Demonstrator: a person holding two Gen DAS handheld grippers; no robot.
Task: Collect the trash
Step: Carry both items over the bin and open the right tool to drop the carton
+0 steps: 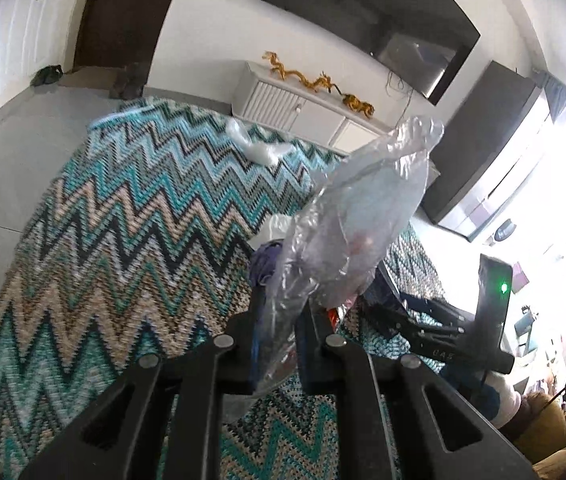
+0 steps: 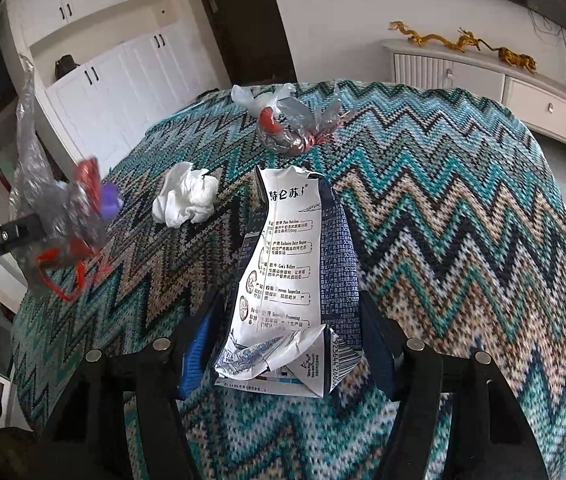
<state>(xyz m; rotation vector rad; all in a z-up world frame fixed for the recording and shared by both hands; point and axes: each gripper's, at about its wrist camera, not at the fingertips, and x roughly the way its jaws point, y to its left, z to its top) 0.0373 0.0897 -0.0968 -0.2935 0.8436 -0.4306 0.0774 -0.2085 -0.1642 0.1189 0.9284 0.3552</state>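
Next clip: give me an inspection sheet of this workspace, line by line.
Surface: zigzag-knit cloth covering the table.
Job's things: crumpled milk carton, white tissue wad, knotted plastic bag, clear plastic wrapper.
Clutter: nothing seen.
Grippers: left claw shut on the wrapper, lifted; right claw straddling the carton, pads not touching.
Cables: wires under the wall TV.
Surroundings: white sideboard with gold dragon figurines, white cupboards.

A: Room? 
B: White walls, dark door (image 2: 239,20), white cupboards (image 2: 123,68), pale floor (image 1: 11,152).
A: Furniture?
B: Low white sideboard (image 2: 483,80) bearing gold dragon figures (image 2: 463,42), wall TV (image 1: 371,12). Glare at right.
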